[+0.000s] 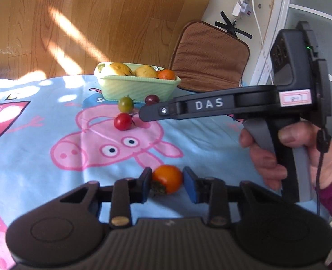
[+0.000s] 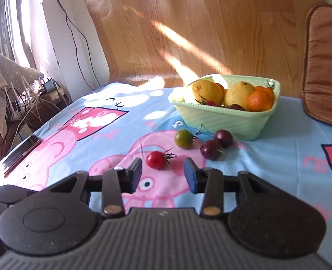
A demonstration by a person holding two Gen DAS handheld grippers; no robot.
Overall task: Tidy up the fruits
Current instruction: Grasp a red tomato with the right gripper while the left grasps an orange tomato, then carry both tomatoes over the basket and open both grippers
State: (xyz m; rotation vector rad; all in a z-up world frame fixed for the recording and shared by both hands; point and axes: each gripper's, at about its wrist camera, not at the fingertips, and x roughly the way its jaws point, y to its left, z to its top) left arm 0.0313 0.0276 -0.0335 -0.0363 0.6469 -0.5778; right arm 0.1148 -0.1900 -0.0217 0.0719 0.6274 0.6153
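Both tongs first. We find the left gripper with its blue pads set on either side of an orange persimmon; the pads look to be touching the fruit or a hair off it, and we cannot tell whether the fruit is truly clamped or only bracketed. Our right gripper stands released, jaws apart, nothing between them, with a red cherry tomato lying just ahead of the gap.

We note that the persimmon sits on the tablecloth in the part nearest the left camera, well apart from the green basket. It is a squat, rounded fruit; its dried calyx faces the left pad and slightly toward the camera, so we judge its short stem axis to lie roughly sideways, across the jaws, rather than upright.

Progress, in our judgement, is partial. Already in the basket, near the far edge of the table, are two yellow citrus fruits, a mandarin and some small dark and red fruit half hidden among them. Loose on the cloth just in front of the basket are a green tomato and two dark red fruits, cherry or plum tomato we cannot say, besides the red one and the persimmon. We count five pieces left to place, assuming the basket is the destination.

Beyond the table's right side we record a brown cushion, and the wooden floor past the far edge.
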